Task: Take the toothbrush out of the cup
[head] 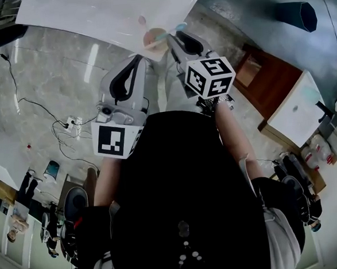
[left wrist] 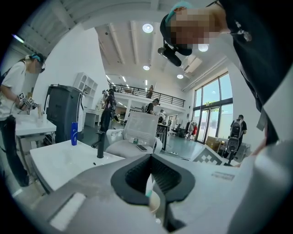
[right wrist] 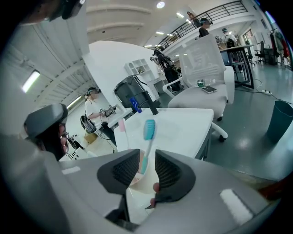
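Head view: a cup point(head: 154, 39) holding a blue toothbrush point(head: 179, 27) stands on a white table point(head: 91, 10), at the edge nearest the person. The left gripper point(head: 143, 58) and right gripper point(head: 176, 41) are just beside it.

Left gripper view: jaws clenched, tips together, gripping nothing.

Right gripper view: jaws released, wide apart, with the toothbrush handle between them, untouched.

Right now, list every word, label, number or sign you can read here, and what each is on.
No text can be read in any view.
Blue bottle: label too small to read.
Small label on the left gripper: blurred, unreadable.
Marker cube: black-and-white squares only, no letters.
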The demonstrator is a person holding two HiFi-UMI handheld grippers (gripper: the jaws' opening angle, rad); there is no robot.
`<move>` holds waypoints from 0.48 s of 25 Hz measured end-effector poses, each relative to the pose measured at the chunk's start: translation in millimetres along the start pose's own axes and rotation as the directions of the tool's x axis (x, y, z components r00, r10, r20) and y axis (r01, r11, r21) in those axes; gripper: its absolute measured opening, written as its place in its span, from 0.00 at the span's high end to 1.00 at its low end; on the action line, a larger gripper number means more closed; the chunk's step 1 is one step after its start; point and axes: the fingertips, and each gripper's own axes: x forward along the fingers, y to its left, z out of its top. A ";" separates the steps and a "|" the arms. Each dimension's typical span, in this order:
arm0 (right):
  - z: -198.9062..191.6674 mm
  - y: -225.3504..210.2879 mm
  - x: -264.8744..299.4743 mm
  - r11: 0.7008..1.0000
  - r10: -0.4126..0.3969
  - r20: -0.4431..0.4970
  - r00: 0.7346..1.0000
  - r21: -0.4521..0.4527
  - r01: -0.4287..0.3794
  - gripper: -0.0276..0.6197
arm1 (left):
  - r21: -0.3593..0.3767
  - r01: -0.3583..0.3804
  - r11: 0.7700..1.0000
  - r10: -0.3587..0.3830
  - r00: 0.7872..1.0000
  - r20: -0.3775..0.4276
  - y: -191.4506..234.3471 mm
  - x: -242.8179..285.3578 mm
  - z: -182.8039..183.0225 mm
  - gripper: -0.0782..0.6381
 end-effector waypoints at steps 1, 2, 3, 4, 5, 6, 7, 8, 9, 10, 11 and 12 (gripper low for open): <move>0.7 0.1 0.9 1.000 0.000 0.000 1.000 0.000 0.000 0.79 | -0.001 -0.002 1.000 0.002 1.000 0.002 0.5 0.5 0.8 0.89; 1.6 0.2 1.4 1.000 0.000 0.001 1.000 0.001 0.000 0.79 | -0.003 -0.004 1.000 0.004 1.000 0.004 0.4 0.6 1.5 0.89; 2.2 0.4 1.8 1.000 0.000 0.002 1.000 0.001 0.000 0.79 | -0.004 -0.006 1.000 0.006 1.000 0.004 0.1 0.5 1.8 0.89; 2.5 0.6 2.3 1.000 0.000 0.002 1.000 0.000 0.000 0.80 | -0.004 -0.006 1.000 0.006 1.000 0.004 -0.3 0.3 1.6 0.89; 2.4 0.7 2.9 1.000 0.001 0.001 1.000 0.000 -0.001 0.81 | -0.004 -0.006 1.000 0.006 1.000 0.003 -0.5 0.1 0.9 0.89; 2.1 0.5 3.4 1.000 0.000 -0.001 1.000 0.000 0.000 0.82 | -0.003 -0.006 1.000 0.006 1.000 0.002 -0.7 -0.1 0.0 0.89; 2.0 0.1 3.4 1.000 -0.002 -0.001 1.000 0.001 0.002 0.83 | -0.003 -0.007 1.000 0.007 1.000 0.001 -0.8 -0.3 -0.7 0.89; 2.1 -0.4 3.1 1.000 -0.004 -0.001 1.000 0.003 0.004 0.84 | -0.002 -0.009 1.000 0.009 1.000 -0.001 -0.7 -0.6 -1.1 0.89; 2.4 -0.7 2.8 1.000 -0.005 -0.001 1.000 0.007 0.005 0.85 | -0.003 -0.012 1.000 0.012 1.000 -0.001 -0.3 -1.0 -0.9 0.89; 3.0 -0.8 2.9 1.000 -0.005 0.001 1.000 0.010 0.005 0.86 | -0.005 -0.015 1.000 0.015 1.000 0.000 0.6 -1.3 -0.3 0.89; 3.8 -0.6 3.5 1.000 -0.003 0.002 1.000 0.013 0.003 0.86 | -0.007 -0.019 1.000 0.019 1.000 0.002 2.0 -1.5 0.4 0.89; 4.5 -0.2 4.4 1.000 -0.002 0.004 1.000 0.014 0.001 0.86 | -0.008 -0.023 1.000 0.023 1.000 0.003 3.5 -1.6 0.7 0.89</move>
